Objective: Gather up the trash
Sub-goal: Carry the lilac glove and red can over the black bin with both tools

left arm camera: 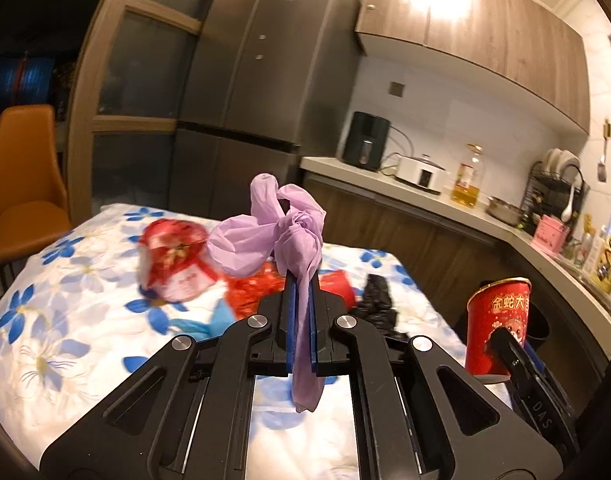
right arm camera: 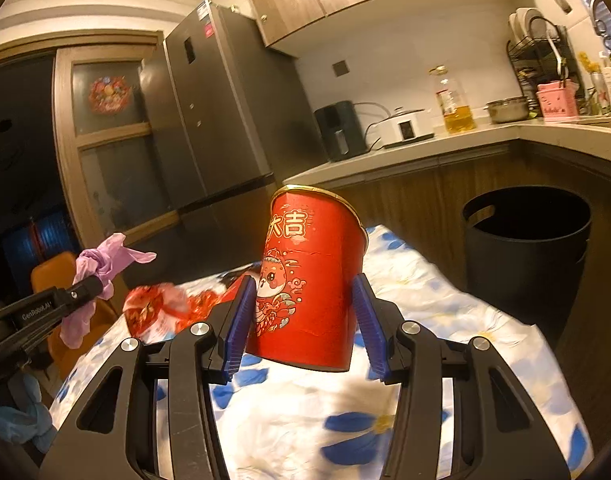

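Note:
My left gripper (left arm camera: 303, 280) is shut on a knotted purple plastic bag (left arm camera: 281, 232) and holds it above the table; the bag also shows at the left of the right wrist view (right arm camera: 105, 264). My right gripper (right arm camera: 305, 308) is shut on a red paper cup (right arm camera: 309, 276) with gold rim and cartoon print, held tilted above the table; the cup also shows at the right of the left wrist view (left arm camera: 499, 324). More trash lies on the floral tablecloth (left arm camera: 65, 300): a red round container (left arm camera: 175, 258), red wrappers (left arm camera: 257, 292) and a black bag (left arm camera: 375, 300).
A black trash bin (right arm camera: 525, 256) stands right of the table beside the wooden counter (right arm camera: 425, 148). A fridge (left arm camera: 257, 72) stands behind the table and an orange chair (left arm camera: 21, 184) at its left. Appliances, an oil bottle (right arm camera: 455, 104) and a dish rack sit on the counter.

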A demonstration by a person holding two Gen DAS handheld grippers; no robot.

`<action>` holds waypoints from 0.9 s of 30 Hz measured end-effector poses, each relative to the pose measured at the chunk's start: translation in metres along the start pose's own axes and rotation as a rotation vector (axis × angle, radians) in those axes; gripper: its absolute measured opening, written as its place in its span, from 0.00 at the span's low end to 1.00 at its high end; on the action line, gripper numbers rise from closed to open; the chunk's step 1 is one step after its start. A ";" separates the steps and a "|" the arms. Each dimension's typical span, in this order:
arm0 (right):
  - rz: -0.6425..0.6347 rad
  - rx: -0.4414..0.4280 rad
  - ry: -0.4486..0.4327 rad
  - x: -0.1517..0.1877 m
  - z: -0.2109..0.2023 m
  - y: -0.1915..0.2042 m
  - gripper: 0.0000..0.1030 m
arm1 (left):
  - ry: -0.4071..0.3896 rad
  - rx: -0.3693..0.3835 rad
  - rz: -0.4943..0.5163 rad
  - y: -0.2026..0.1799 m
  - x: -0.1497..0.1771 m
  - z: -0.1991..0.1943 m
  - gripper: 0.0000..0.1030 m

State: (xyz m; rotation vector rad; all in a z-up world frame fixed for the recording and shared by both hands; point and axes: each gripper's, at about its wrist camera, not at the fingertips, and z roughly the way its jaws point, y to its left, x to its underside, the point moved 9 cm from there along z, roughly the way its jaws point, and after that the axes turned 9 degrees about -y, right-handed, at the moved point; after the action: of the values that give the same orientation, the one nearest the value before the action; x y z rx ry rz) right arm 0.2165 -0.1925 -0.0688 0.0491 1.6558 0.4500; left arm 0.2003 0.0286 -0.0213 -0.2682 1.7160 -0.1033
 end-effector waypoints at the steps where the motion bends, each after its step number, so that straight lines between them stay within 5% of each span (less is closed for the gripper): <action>1: 0.001 0.008 -0.007 -0.003 -0.002 -0.005 0.47 | 0.001 0.009 0.004 -0.006 0.001 0.002 0.04; 27: -0.054 0.303 -0.232 -0.098 -0.024 -0.163 0.47 | 0.027 0.457 0.169 -0.261 0.032 0.069 0.04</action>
State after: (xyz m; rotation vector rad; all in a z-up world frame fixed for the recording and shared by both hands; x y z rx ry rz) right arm 0.2442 -0.3772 -0.0267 0.2708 1.4799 0.1433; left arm 0.2952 -0.2261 -0.0054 0.2168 1.6832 -0.3685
